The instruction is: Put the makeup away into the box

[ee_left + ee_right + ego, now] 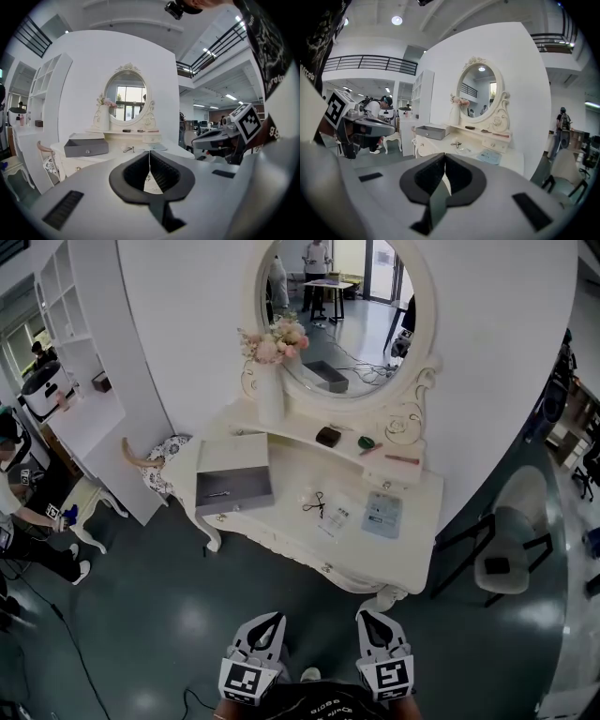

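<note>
Nearest: left gripper (270, 621) and right gripper (369, 618), the 2 clenched empty, are hanging well short of the table (281, 521); makeup (327, 436) is lying on its shelf (298, 432) near the box (246, 493), likely light, stiff, slippery: grip across sides.

1. The table (417, 545) is finished in smooth cream paint with a soft sheen, and its carved trim is coated alike.
2. The grey box (233, 474) is seen to be matt, with a small shiny metal knob (87, 151) on its front.
3. The oval mirror (342, 306) is made of highly reflective glass.
4. The floor (169, 615) is dark, smooth and glossy; patches of light are reflected in it.
5. The left claw (149, 152) and right claw (444, 155) are cased in pale grey matt plastic; their black pads (164, 172) are ribbed and dull.
6. The vase (270, 395) is white and smooth, ceramic by its look.
</note>
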The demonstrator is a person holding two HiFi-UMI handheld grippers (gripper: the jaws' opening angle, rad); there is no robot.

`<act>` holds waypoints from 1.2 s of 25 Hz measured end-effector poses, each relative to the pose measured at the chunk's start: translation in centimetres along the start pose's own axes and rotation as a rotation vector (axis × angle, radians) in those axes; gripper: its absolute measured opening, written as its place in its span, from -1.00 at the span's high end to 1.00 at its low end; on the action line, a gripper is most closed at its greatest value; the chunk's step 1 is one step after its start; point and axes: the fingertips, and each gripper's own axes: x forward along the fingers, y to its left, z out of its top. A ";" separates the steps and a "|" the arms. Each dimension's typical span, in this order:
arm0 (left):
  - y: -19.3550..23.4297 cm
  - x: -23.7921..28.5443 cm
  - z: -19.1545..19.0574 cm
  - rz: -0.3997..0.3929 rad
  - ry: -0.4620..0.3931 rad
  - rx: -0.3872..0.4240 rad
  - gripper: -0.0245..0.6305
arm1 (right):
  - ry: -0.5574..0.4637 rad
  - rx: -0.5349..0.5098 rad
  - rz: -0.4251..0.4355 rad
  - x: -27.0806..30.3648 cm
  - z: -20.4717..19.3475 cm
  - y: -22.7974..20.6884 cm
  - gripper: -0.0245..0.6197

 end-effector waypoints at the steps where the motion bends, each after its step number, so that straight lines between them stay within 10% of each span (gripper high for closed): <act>1: 0.5 0.4 0.1 -0.001 0.000 -0.002 0.87 | 0.003 0.001 -0.002 0.6 0.2 -0.1 0.89; 30: 17.3 8.0 1.3 -0.111 0.028 0.013 0.87 | 0.080 0.101 -0.144 15.8 4.4 1.7 0.89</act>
